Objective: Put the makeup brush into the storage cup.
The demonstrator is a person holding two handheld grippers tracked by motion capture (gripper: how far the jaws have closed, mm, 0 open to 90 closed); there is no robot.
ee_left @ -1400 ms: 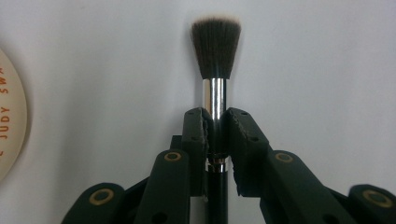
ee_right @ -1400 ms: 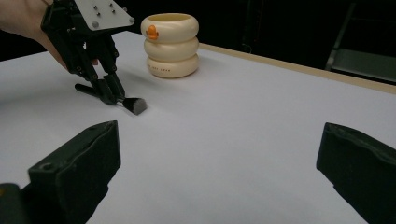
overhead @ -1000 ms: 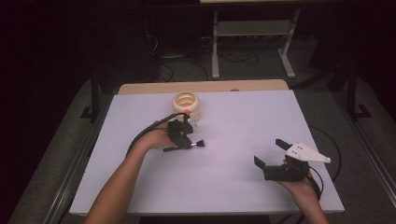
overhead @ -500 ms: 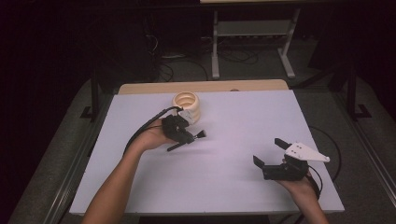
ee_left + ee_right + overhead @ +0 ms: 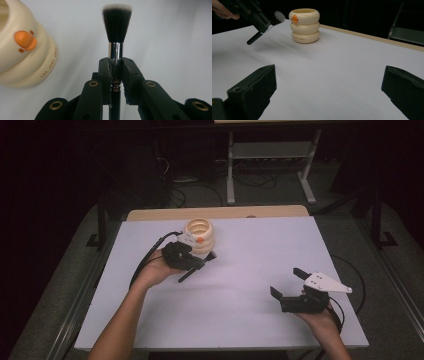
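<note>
A: Start at the jaws. What has the left gripper (image 5: 116, 75) got?

B: Its jaws are clamped on the slim black-handled makeup brush with a silver ferrule and dark, white-tipped bristles (image 5: 116, 30), pinching it right at the ferrule's base. That is a sound place to hold: the metal is stiff, though probably slick, and the brush looks light. The bristles are soft and would splay if pressed.

A: Where is the brush?

B: Held above the white surface (image 5: 260, 250), just beside the cream ribbed ceramic-looking pot with an orange duck mark (image 5: 199, 235), head pointing past its side. I can't tell whether they touch.

A: And the right gripper (image 5: 290, 287)?

B: Jaws wide apart, empty, low over the near right of the surface, well apart from the pot.

A: Room to move?

B: Plenty of bare surface between the hands. The pot's open mouth faces up and it may be breakable, so avoid knocking it.
</note>
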